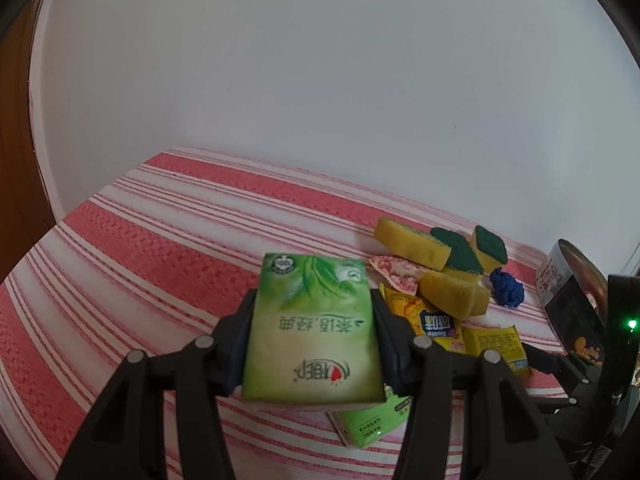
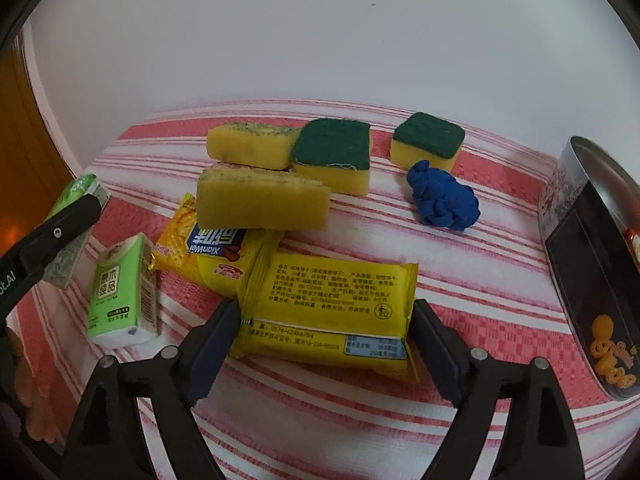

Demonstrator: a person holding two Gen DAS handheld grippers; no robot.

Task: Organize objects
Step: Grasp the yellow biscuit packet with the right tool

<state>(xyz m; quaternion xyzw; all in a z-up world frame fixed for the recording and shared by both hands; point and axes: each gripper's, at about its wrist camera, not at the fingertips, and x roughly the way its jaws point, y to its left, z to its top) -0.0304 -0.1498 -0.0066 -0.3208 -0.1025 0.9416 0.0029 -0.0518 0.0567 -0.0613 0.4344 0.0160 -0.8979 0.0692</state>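
Your left claw [image 1: 314, 340] grips a green tissue pack [image 1: 312, 328] above the striped bench [image 1: 140, 240], while your right claw [image 2: 324, 344] stands open around a yellow snack packet [image 2: 332, 312] lying on the bench near its front edge, with sponges [image 2: 260, 200] behind it.

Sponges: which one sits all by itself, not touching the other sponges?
The small square sponge, green side up, just behind the blue clay lump. The other three sponges huddle together to its left, touching or overlapping.
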